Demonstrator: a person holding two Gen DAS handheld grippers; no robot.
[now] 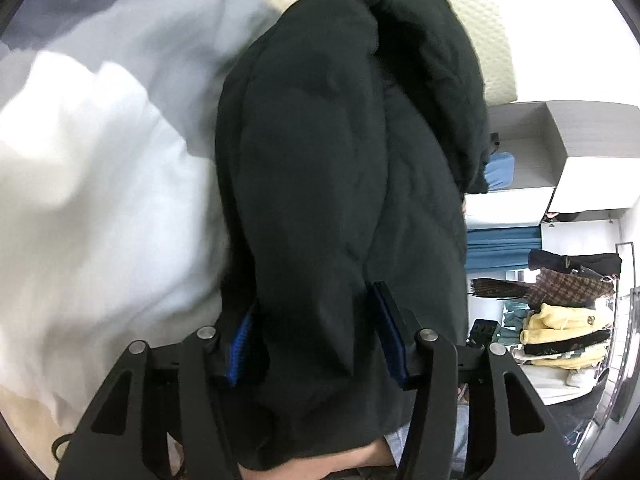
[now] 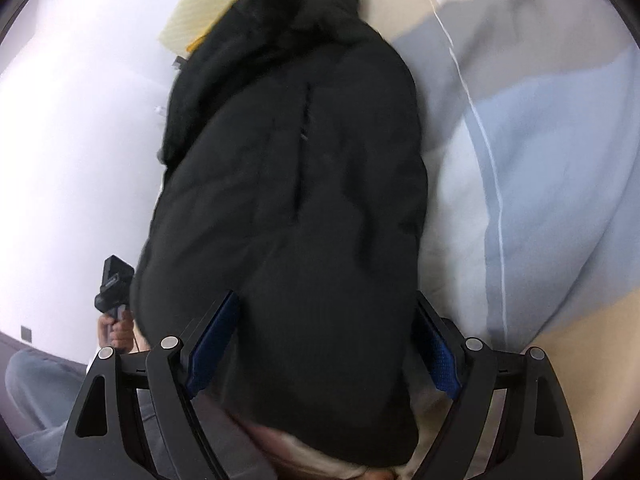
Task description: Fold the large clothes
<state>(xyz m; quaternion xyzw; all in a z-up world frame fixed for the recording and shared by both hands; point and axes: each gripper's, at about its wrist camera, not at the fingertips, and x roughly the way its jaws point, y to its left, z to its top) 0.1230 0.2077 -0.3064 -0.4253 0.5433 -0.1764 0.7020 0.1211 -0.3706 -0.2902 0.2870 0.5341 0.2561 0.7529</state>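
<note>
- The bed (image 1: 100, 168), in white and pale blue covers, lies blurred behind the black padded jacket (image 1: 320, 160).
- That jacket fills both views; its lower edge is cut off.
- Left gripper (image 1: 316, 340): fingers clenched on a jacket fold, the left pad half buried.
- Right gripper (image 2: 324, 340): fingers spread wide with the jacket bulk between them, both pads against it.
- Right of the jacket, a heap of clothes (image 1: 560, 320) is too small to sort.

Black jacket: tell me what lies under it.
Around the black jacket pale bedding shows, white on one side, light blue and beige on the other. It seems to lie on that bedding, but whatever is directly beneath is covered.
</note>
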